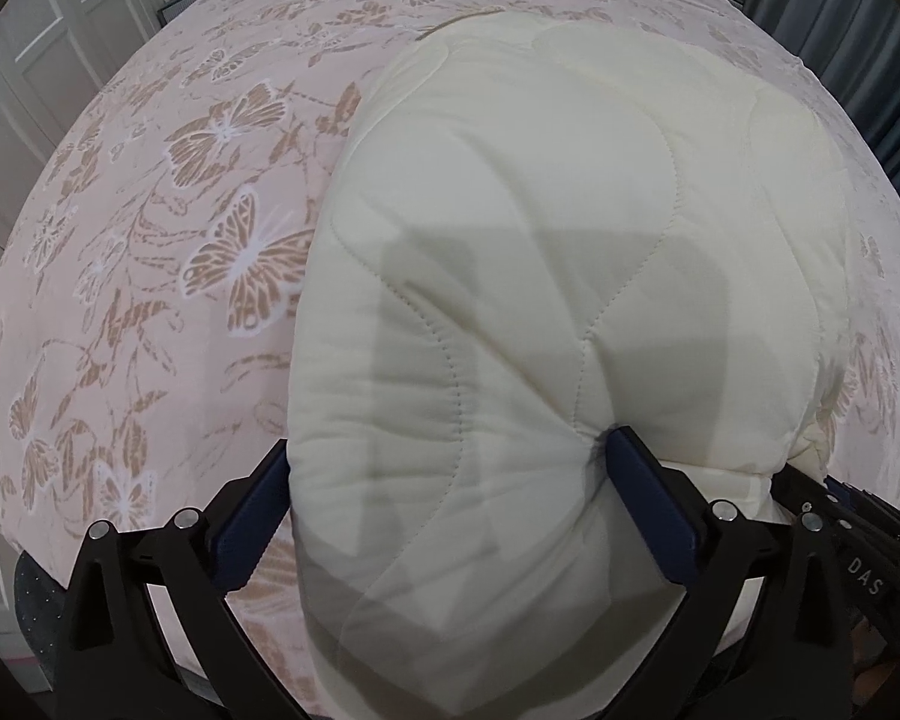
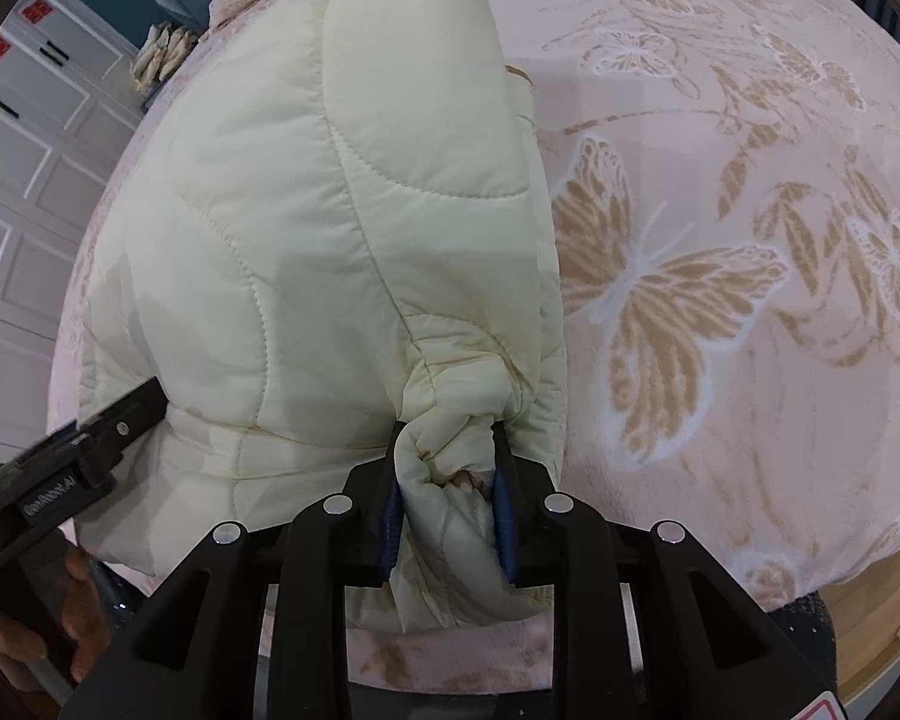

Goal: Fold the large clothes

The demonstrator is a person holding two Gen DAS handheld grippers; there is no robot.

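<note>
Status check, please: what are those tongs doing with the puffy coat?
Left tongs and right tongs both clamped on the cream coat. Coat bunched on the bedspread. Nothing blocking.

One quilted jacket (image 1: 546, 276), one bedspread (image 1: 150, 240), two hand-held grippers (image 2: 447, 480).

A cream quilted jacket (image 1: 570, 252) is seen on a pale pink bedspread (image 1: 150, 210) patterned with tan butterflies; dark-blue pads (image 2: 504, 516) are set in black fingers.

Free room and obstacles: the puffy cream jacket (image 1: 546, 300) fills the space ahead of the left claw (image 1: 450, 480); open bedspread (image 1: 150, 240) lies to its left. Right of the right claw (image 2: 447, 480), bare bedspread (image 2: 750, 300) offers passage.
</note>
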